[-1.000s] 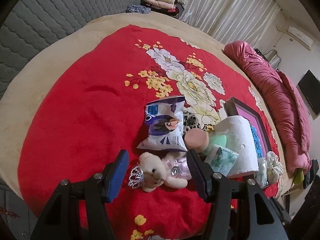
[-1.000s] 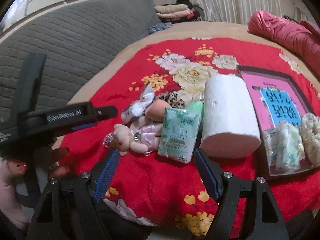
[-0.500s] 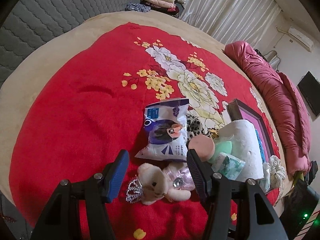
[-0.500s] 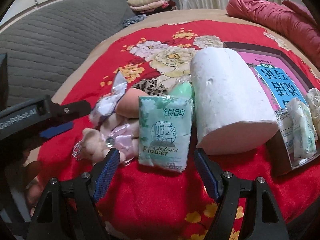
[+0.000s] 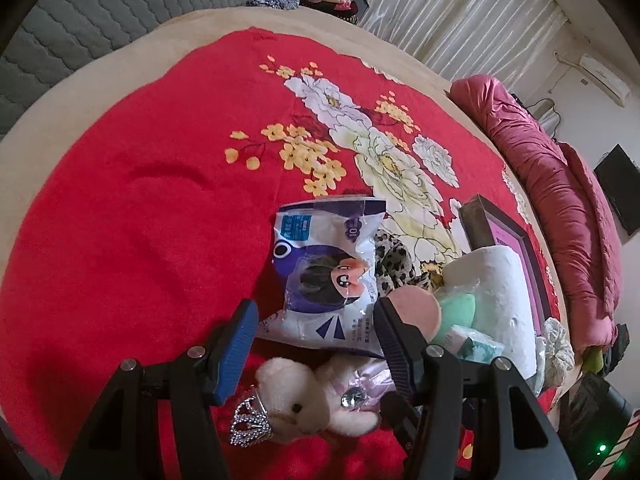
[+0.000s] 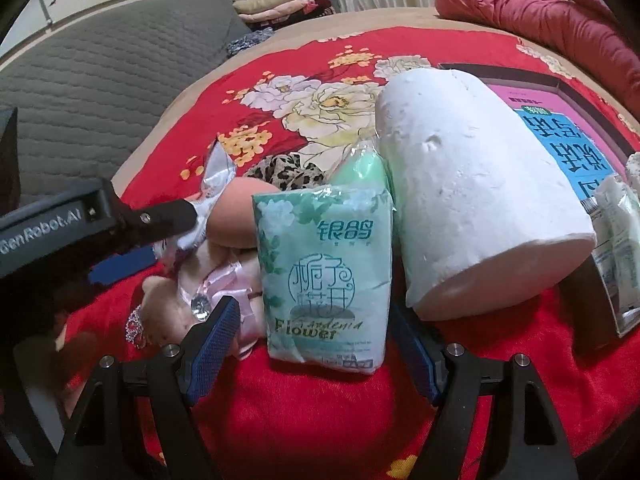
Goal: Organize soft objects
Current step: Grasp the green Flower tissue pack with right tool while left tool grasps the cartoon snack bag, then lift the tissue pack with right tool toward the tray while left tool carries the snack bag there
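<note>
Claws (image 5: 316, 336) (image 6: 316, 336) now lower, tissue pack (image 6: 326, 280) nearer.

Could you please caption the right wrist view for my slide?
Open right tool straddling a green tissue pack beside a white paper roll on a red blanket.

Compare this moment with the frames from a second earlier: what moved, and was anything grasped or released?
Both grippers came down toward the pile. The right gripper now straddles the green tissue pack, jaws open, pads not pressing. The left gripper closed in on the cartoon-printed bag, above the teddy bear, also open. Nothing grasped or released. The paper roll and other items stayed put.
</note>
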A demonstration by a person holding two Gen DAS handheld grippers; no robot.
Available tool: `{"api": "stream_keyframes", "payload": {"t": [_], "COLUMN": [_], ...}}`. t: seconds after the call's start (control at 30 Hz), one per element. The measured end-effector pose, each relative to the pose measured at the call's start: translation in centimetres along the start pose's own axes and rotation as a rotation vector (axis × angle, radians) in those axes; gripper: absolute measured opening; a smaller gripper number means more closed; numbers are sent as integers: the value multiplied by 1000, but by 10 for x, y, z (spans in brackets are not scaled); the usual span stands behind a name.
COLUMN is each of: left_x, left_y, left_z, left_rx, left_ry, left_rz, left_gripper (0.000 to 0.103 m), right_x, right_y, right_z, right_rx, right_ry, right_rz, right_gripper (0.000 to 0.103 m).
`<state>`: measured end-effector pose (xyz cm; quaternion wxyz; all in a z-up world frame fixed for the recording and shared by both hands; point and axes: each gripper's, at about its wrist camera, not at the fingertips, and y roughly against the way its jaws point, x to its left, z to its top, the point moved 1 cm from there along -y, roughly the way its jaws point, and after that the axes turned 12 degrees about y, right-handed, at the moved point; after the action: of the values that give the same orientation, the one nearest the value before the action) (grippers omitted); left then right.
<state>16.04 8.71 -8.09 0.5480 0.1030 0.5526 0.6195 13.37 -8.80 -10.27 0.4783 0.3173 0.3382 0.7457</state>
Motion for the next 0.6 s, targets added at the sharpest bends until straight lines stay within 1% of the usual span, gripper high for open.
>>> {"api": "stream_keyframes", "payload": {"t": [0.03,0.07,0.1,0.17,0.33,0.37,0.47,0.6], "left_x": [1,2,3,4,7,8,6,6], "left_y": [-2,-3,-5,-9,-17,-18,-21,-24], "left_z": [0,0,0,1,2,3,2,2], "left_rx": [5,6,9,17,43,44,44,23], "left_ry": [5,8,10,13,39,39,40,23], "left_rz": [-4,-7,-8,-3,-17,-16,-9,14], "left_gripper": [60,62,67,70,70,71,71,71], "right_x": [-1,-1,-2,-5,-6,-5,-4,-2], "right_y": [-1,-2,-2,-3,-4,-4,-2,3], "right_z": [1,1,1,1,1,1,0,0], "right_rx": [1,3,3,2,3,5,1,-12], "right_ry": [0,1,0,-10,-5,4,22,45], "right_rz": [5,9,10,17,25,17,19,35], "right_gripper": [78,77,74,71,66,63,54,51]}}
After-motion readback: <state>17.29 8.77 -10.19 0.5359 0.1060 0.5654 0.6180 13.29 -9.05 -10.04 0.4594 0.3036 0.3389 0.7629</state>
